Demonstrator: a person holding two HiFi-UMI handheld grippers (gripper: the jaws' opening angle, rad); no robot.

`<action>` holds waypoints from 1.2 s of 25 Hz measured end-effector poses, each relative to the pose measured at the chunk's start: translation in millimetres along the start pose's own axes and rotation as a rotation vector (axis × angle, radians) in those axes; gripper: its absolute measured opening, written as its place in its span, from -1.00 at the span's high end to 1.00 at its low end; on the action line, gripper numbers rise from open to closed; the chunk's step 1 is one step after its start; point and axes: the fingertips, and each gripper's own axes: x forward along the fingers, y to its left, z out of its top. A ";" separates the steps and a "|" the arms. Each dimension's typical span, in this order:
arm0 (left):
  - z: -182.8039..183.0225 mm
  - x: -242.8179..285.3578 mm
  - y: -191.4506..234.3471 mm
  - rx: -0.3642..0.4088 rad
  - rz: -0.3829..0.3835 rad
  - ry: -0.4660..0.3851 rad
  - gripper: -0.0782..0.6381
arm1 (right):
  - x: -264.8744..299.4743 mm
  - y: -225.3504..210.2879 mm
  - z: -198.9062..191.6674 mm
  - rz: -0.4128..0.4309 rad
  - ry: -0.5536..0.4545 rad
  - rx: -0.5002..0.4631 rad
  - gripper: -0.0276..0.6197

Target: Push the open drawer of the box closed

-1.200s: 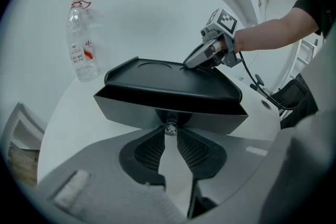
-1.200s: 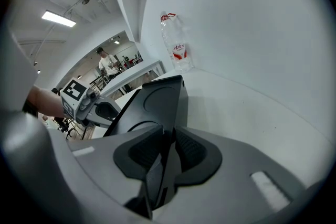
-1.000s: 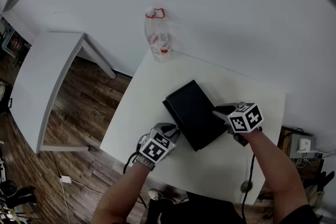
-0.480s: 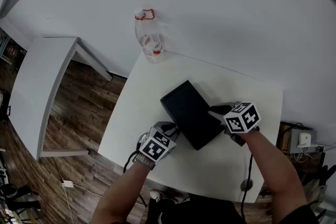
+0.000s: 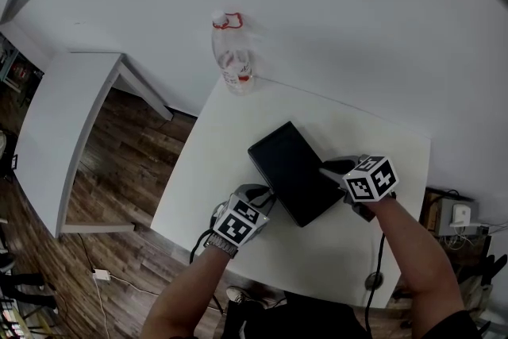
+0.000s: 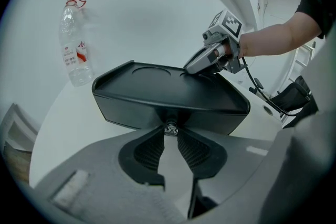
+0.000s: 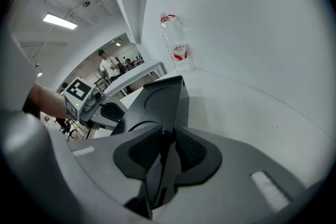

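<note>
Head view shows the black box (image 5: 292, 171) lying slantwise near the middle of the white table (image 5: 208, 171). A clear plastic bottle (image 5: 232, 55) stands upright well beyond the box, at the table's far corner. The left gripper (image 5: 264, 198) meets the box at its near left end, and the right gripper (image 5: 329, 169) meets it at its right side.

Left gripper view has the jaws drawn almost together, their tips pinching the small metal knob (image 6: 169, 128) on the box's front face. That face sits under the lid's lip, and no gap can be made out there.

Right gripper view shows the jaws partly apart and clamped on a thin edge of the box, which runs up between the ribbed pads (image 7: 191, 150). Beyond the box's far end, the left gripper appears held in a hand.
</note>
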 end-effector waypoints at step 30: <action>-140.7 -212.1 -109.6 -0.619 -0.110 -0.368 0.78 | -69.2 43.6 6.5 -0.180 -0.200 -0.018 0.90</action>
